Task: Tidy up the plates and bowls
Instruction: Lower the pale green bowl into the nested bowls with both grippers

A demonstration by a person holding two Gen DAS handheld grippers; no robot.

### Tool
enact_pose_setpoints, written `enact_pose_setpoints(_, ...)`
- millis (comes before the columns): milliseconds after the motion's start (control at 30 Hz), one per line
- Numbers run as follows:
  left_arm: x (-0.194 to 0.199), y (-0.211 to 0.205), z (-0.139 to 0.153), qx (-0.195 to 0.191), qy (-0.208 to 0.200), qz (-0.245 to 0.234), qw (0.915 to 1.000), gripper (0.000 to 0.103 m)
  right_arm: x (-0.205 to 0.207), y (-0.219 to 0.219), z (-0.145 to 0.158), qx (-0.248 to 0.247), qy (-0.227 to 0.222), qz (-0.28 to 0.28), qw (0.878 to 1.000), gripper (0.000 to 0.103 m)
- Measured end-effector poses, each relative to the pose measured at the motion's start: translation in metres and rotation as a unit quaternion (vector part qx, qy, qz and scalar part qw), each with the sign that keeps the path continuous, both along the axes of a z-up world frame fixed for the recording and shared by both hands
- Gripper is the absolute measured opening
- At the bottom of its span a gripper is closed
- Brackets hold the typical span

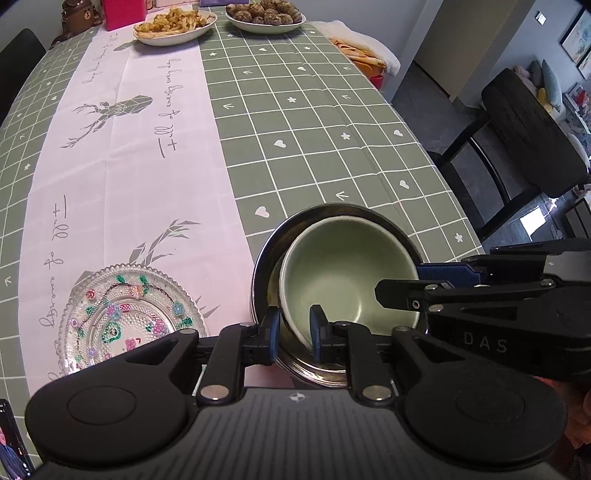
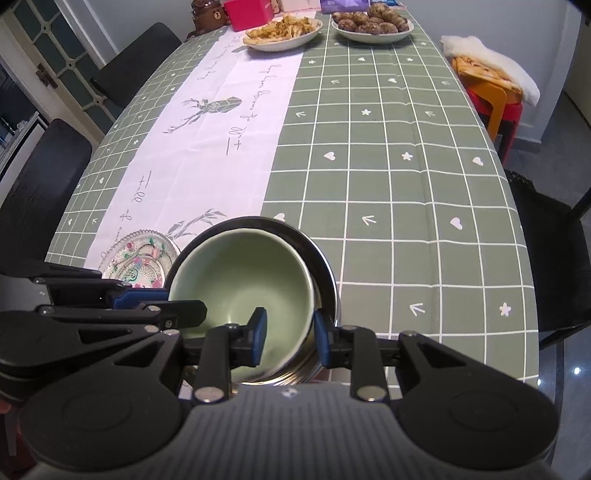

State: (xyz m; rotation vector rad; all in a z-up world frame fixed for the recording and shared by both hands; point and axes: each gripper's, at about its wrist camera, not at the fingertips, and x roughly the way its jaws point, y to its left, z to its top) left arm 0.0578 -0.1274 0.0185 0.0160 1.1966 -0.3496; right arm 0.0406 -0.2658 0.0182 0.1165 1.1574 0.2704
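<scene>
A smooth green bowl (image 1: 343,273) sits inside a bigger shiny metal bowl (image 1: 266,251) at the near end of the table (image 1: 314,122). The green bowl is round and deep, with a pale rim, and it leans a little inside the metal one.

The left gripper (image 1: 294,334) has black arms and blue flat pads. Its two fingers are close together, one on each side of the green bowl's near wall. One pad sits inside the bowl and the other outside. They look like they are pinching the wall, but the pictures do not show for sure that they touch.

The right gripper (image 2: 289,334) does the same on the other side. One blue pad is inside the green bowl and the other is outside its wall, above the metal rim. Its fingers are narrow too.

Just left of the bowls lies a round glass plate (image 1: 129,317). It is clear and bumpy, with a toothed edge and painted flowers.

The table wears a green checked cloth with a white strip down the middle. At the far end stand a white dish of fries (image 1: 175,26) and a white dish of brown balls (image 1: 266,16).
</scene>
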Motion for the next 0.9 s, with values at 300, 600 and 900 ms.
enact_pose_setpoints(300,0.002,0.006,0.021,-0.009,-0.029,0.001,0.9995,0.033,-0.002,-0.001,0.019,-0.007,-0.030,0.004,1.000,0.046)
enact_pose_setpoints(600,-0.020,0.025,0.046,-0.061,-0.132,-0.017,0.9892,0.059,-0.011,-0.027,0.032,0.041,-0.081,-0.020,0.996,0.066)
enact_pose_setpoints(900,-0.050,0.062,0.027,-0.121,-0.186,0.063,0.9730,0.073,-0.018,-0.050,-0.008,0.102,-0.088,-0.072,0.988,0.076)
